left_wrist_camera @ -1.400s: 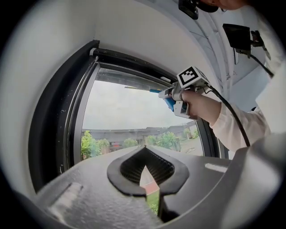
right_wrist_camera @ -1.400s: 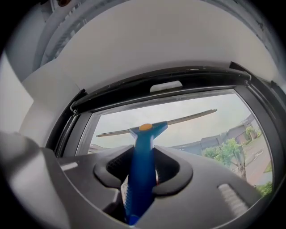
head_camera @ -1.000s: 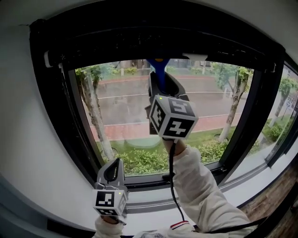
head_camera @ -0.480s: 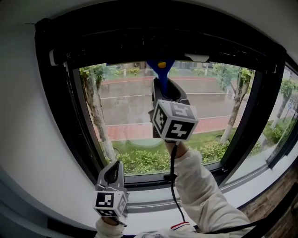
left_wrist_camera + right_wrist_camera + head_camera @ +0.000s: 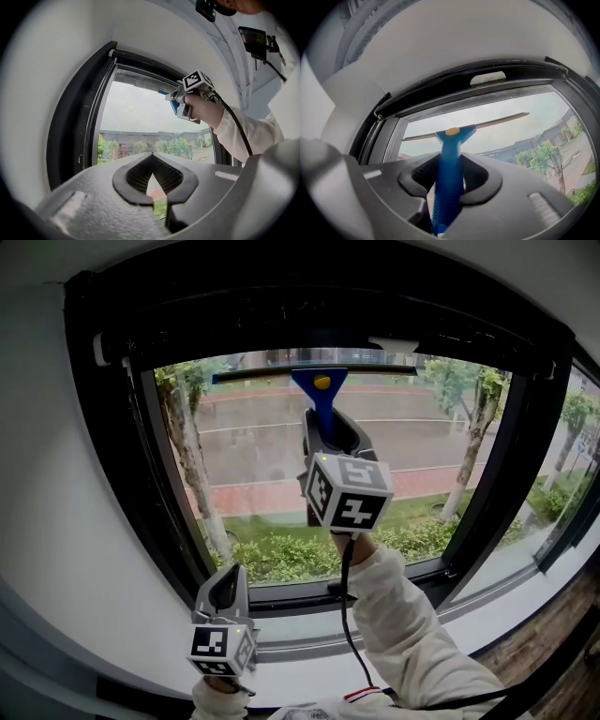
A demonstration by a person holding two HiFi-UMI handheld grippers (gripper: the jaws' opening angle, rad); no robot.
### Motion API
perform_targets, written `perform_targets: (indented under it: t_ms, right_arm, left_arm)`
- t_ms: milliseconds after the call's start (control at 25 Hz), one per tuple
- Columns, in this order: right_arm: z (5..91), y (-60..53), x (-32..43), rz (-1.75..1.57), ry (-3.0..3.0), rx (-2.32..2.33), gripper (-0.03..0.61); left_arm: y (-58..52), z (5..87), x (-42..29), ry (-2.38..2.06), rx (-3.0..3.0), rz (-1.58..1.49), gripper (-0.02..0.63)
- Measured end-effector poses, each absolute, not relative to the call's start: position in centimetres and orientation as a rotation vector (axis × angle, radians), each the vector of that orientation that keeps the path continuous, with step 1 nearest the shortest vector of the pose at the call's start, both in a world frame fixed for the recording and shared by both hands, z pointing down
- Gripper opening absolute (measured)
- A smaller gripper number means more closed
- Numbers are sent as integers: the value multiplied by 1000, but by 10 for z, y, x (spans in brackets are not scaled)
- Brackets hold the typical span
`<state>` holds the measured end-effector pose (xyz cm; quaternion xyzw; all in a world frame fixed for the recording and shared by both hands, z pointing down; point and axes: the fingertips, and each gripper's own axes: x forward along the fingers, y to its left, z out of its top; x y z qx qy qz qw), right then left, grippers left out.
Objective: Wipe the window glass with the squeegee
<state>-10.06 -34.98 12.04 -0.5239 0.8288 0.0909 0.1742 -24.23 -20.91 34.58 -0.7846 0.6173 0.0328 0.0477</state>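
A squeegee with a blue handle and a yellow dot has its long black blade lying level against the window glass, just under the top frame. My right gripper is shut on the handle and held high at the middle of the pane. In the right gripper view the handle stands between the jaws of the right gripper, with the blade across the glass. Low at the left near the sill, my left gripper is shut and holds nothing. From the left gripper, the right gripper shows up high.
A black window frame surrounds the pane, with a white sill below and a white wall to the left. A white latch sits on the top frame. A black cable hangs from the right gripper along the sleeve.
The right gripper has drawn the squeegee down from the top frame, so the whole blade now shows on the glass. The left gripper has stayed put.
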Motion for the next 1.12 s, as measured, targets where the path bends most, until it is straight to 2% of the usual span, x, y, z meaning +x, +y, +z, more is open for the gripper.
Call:
perform_targets:
  t_ms: [1120]
  right_arm:
    - [217, -342, -103, 94, 2433, -1516, 138]
  left_arm:
    - [-205, 371, -235, 1882, -2473, 56, 0]
